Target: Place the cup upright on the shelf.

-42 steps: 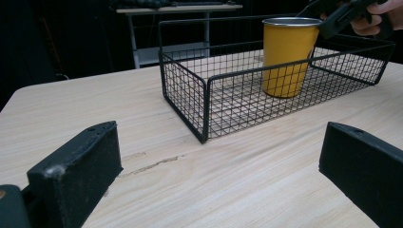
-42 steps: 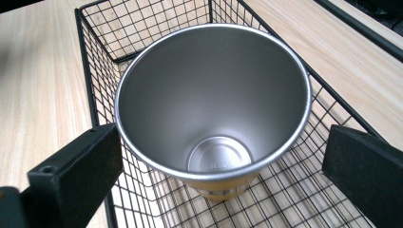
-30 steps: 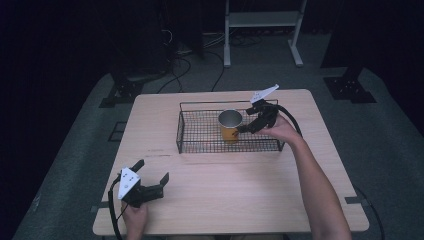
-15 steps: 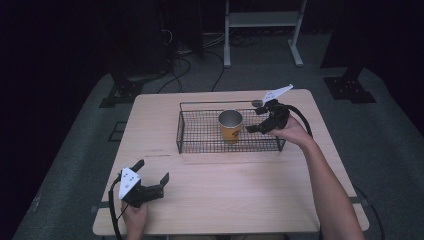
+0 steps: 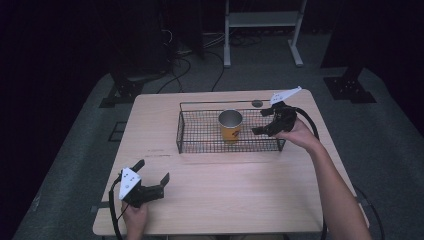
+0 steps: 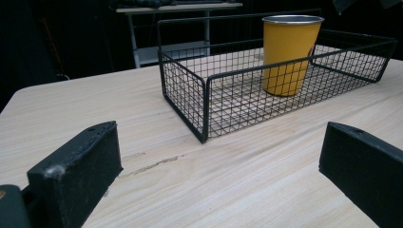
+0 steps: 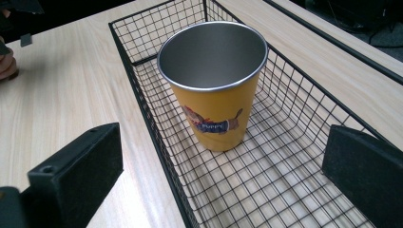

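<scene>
Left hand-held gripper (image 5: pixel 151 181): rests low at the near left corner of the table (image 5: pixel 225 200), jaws spread wide with nothing between them; in its own view only bare wood lies between the two black jaws. It seems parked there to stay clear of the work.

Wire basket (image 5: pixel 200 135): a black mesh tray with low walls, standing on the far half of the table, well apart from the left hand-held gripper and ahead of it. Its open top lets a cup be reached from above or over the short end.

Yellow cup (image 5: pixel 230 126): a metal tumbler, yellow outside with a small printed figure, bare steel inside, upright on the basket floor near the middle, empty as far as the right gripper view shows. It touches no wall.

Right hand-held gripper (image 5: pixel 262 122): held over the basket's right end, tilted down toward the cup, jaws spread and holding nothing. The cup stands just ahead of it, centred between the jaws in its own view but beyond their tips, not touched.

Judgement: the aim looks set for closing on the cup.
</scene>
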